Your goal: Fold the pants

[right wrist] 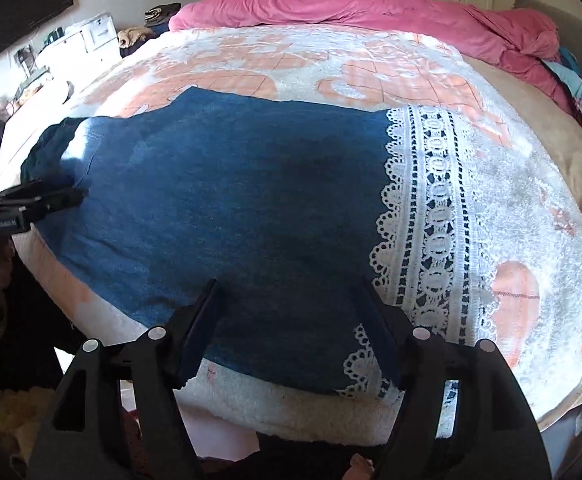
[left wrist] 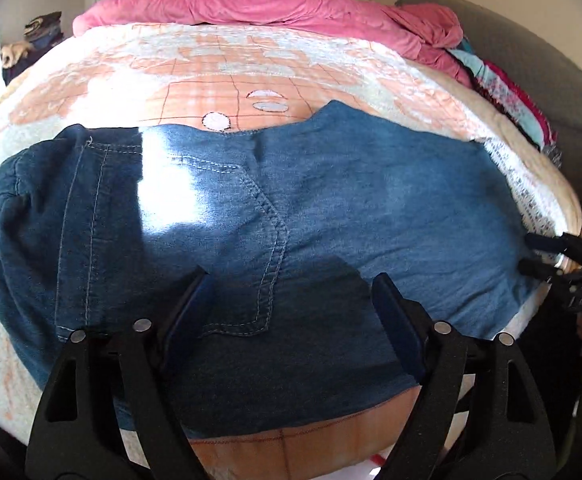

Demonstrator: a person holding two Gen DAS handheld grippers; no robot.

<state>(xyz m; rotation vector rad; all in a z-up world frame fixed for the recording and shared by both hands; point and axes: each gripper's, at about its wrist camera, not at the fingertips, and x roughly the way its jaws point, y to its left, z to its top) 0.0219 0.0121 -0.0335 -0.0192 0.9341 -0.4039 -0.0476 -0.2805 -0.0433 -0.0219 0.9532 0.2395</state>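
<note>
Lying flat on blanket [right wrist: 371, 68]: blue denim pants [right wrist: 231, 200] (lace-trimmed hem); both tongs [left wrist: 291, 300] [right wrist: 287, 304] spread.

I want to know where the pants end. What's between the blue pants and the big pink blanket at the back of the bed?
Only the peach-and-white bedspread lies between the pants and the pink blanket; both views show it.

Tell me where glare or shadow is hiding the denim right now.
Left wrist view: a sun patch blows out the pants near the pocket seam, and the left gripper shades the near fabric. Right wrist view: soft shadow mid-leg, lace hem legible.
</note>
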